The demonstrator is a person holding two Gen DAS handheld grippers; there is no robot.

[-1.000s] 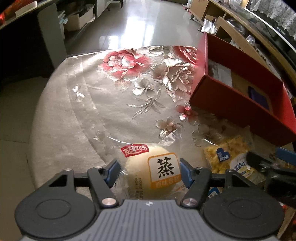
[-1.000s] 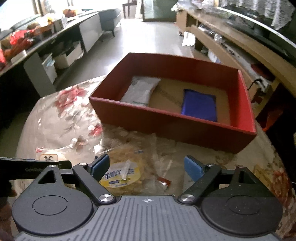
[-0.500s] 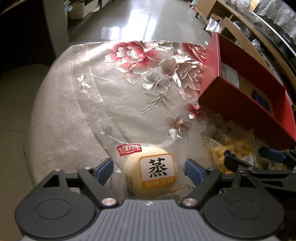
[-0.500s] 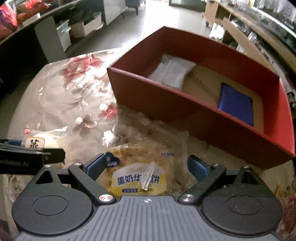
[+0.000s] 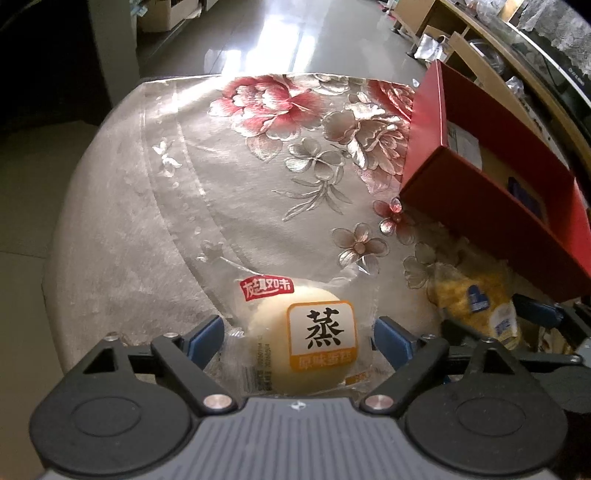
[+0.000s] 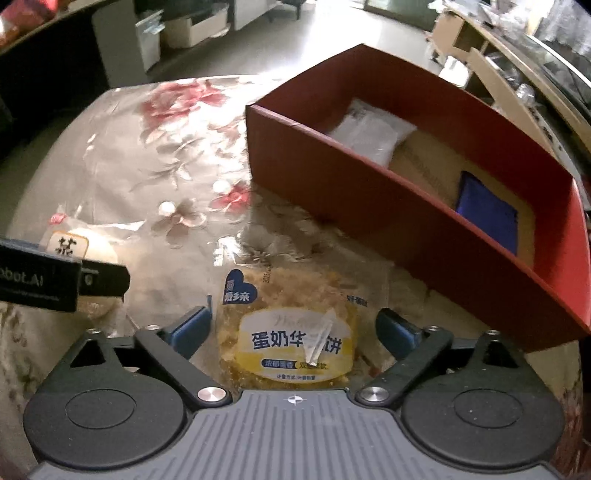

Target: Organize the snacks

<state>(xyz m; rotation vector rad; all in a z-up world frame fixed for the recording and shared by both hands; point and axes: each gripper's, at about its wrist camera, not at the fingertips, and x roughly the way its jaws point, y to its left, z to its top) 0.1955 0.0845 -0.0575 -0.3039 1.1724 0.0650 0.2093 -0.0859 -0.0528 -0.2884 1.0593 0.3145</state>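
A wrapped steamed bun [image 5: 295, 343] lies on the floral tablecloth between the jaws of my left gripper [image 5: 297, 332]. Those jaws are opening, and the blue pads stand clear of the bun. A yellow waffle packet [image 6: 291, 332] lies between the jaws of my right gripper [image 6: 293, 326]. These jaws are closing, with a gap still showing on each side of the packet. The red box [image 6: 369, 206] stands just beyond, holding a white packet [image 6: 369, 133] and a blue packet [image 6: 487, 210]. The two grippers are side by side, the left one's finger [image 6: 55, 280] showing in the right wrist view.
The round table [image 5: 221, 166] drops off at its left and far edges onto a shiny floor. Wooden shelving [image 5: 480, 44] runs behind the box at the right. Storage boxes [image 6: 192, 26] sit on the floor far back.
My left jaws have spread away from the bun, which stays on the cloth. My right gripper has come down over the waffle packet and rolled, so the box now looks tilted.
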